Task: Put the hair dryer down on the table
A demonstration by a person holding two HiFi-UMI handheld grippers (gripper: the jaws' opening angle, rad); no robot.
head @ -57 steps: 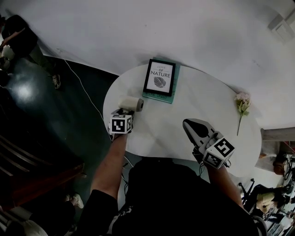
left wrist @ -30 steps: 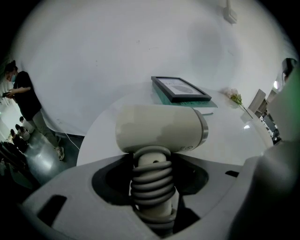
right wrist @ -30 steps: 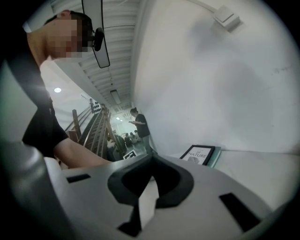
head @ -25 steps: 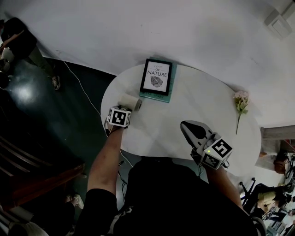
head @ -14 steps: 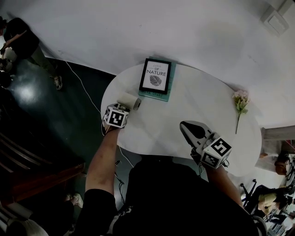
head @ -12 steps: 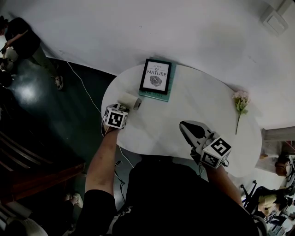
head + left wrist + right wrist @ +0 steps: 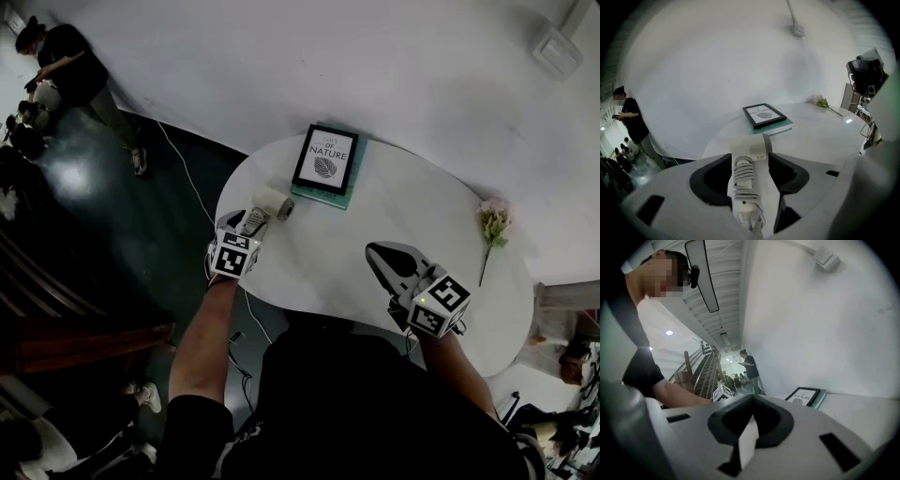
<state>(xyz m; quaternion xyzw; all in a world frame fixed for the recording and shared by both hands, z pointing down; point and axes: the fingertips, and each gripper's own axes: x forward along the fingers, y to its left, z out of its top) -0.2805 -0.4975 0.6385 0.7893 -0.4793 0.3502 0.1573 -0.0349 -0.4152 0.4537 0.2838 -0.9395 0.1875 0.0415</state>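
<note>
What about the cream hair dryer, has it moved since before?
No. The cream hair dryer still lies on the white oval table, just left of the black-framed leaf picture's near corner.

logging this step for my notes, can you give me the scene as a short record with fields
surface: white oval table
task item: cream hair dryer, cord wound round its handle, lying near the table's left edge
left claw: jaws closing, dryer handle between them, not clamped
right claw: jaws together, empty
also on table: black-framed leaf print on a teal book; pink flower near the right edge
</note>
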